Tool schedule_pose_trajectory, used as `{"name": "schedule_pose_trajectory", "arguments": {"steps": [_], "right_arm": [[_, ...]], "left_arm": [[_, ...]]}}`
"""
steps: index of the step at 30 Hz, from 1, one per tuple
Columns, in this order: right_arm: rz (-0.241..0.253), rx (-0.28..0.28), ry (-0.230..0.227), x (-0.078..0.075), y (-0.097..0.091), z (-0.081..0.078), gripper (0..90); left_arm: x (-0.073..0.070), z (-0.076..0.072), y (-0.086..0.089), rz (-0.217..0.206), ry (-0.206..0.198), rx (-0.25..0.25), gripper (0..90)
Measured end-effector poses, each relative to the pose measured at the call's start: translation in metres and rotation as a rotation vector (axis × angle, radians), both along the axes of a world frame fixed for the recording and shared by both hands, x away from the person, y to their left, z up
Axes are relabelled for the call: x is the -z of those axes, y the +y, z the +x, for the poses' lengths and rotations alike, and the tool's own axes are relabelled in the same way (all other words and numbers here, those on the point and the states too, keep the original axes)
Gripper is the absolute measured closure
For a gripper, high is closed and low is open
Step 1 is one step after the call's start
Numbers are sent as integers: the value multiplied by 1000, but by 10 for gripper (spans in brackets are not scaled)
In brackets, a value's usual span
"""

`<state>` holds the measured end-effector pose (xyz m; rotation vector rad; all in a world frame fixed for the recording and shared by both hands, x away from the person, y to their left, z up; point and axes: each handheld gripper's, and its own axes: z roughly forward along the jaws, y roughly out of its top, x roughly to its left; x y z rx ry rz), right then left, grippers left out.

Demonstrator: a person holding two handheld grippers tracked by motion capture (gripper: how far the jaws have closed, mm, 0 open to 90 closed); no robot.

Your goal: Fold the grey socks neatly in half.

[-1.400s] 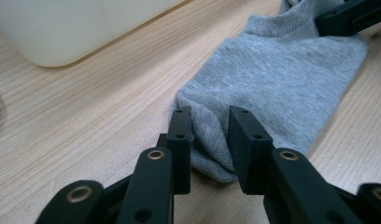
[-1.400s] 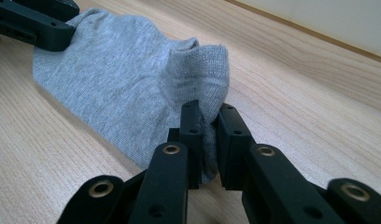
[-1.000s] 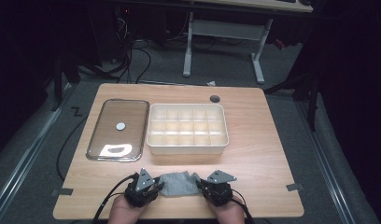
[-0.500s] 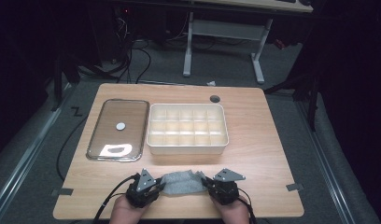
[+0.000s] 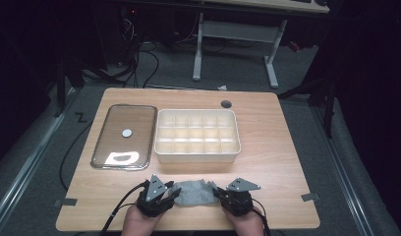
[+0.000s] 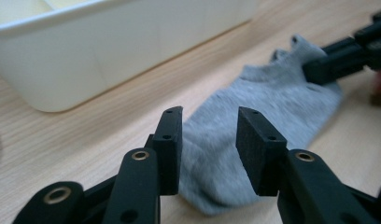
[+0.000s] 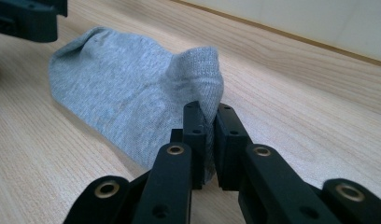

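Note:
A grey ankle sock (image 5: 191,192) lies flat on the wooden table near its front edge, between my two grippers. My left gripper (image 5: 175,194) sits at the sock's left end. Its jaws (image 6: 209,126) have just been opening and stand apart on either side of the sock's end (image 6: 216,163), the pads not pressing it. At the sock's right end my right gripper (image 5: 215,193) is shut on a raised fold of the sock's edge (image 7: 200,70), which is pinched between the pads of this right gripper (image 7: 208,116). The left gripper view also shows the right gripper (image 6: 335,63) on the sock's far end.
A white compartment box (image 5: 197,155) stands just behind the sock. A clear lid (image 5: 124,132) with a white round sticker lies to the box's left. A cable hole (image 5: 226,104) is at the table's back edge. Cables trail from both grippers over the front edge.
The right gripper has shifted slightly to the right with the sock's end, and the sock lies more spread out. The left gripper has stayed in place.

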<state>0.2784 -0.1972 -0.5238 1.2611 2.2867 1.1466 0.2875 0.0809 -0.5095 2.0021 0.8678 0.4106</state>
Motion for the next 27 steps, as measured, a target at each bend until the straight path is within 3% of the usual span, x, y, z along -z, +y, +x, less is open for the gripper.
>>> {"name": "schedule_pose_trajectory", "arguments": {"steps": [8,11,14,20,27], "right_arm": [[7,-3,-2,-1,-2,1,854],[12,0,-2,-1,-5,1,854],[25,4,0,-1,-8,1,854],[58,14,6,-2,-14,1,854],[152,3,21,-7,-23,0,853]], "left_arm": [[6,8,-42,54,90,72,638],[9,11,-52,79,109,84,718],[12,12,-58,103,112,84,803],[15,12,-69,135,99,89,820],[16,10,-77,168,65,83,818]]}}
